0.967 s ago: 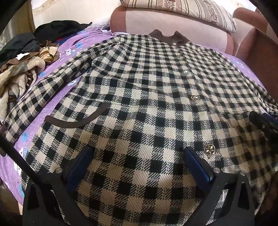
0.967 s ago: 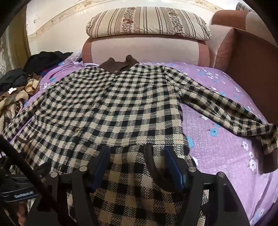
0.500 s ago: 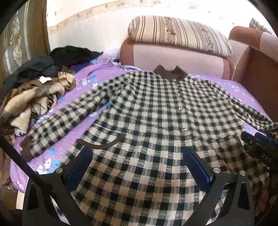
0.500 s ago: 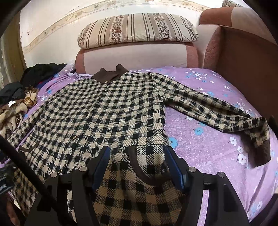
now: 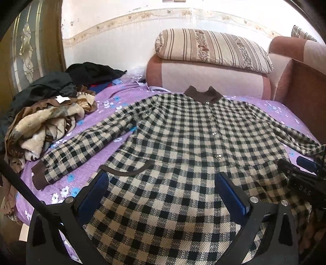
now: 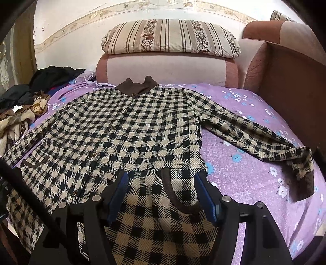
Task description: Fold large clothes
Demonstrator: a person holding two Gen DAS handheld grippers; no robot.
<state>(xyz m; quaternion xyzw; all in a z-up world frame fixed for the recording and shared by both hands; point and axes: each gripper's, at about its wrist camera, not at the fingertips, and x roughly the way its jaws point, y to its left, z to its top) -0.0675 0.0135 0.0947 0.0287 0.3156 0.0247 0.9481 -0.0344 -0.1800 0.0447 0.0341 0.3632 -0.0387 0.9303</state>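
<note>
a checked coat (image 5: pixel 179 130) lies front-up with sleeves spread on the purple floral bedsheet (image 6: pixel 244 163), collar toward the sofa, while the left gripper (image 5: pixel 163 191) and right gripper (image 6: pixel 163 193) hover spread wide over its hem.

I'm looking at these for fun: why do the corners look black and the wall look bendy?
Left wrist view: the fisheye lens curves the wall border and leaves dark corners, while the checked coat stays sharp. Right wrist view: the same round bending, bright daylight washing out the wall, soft shadows only.
</note>
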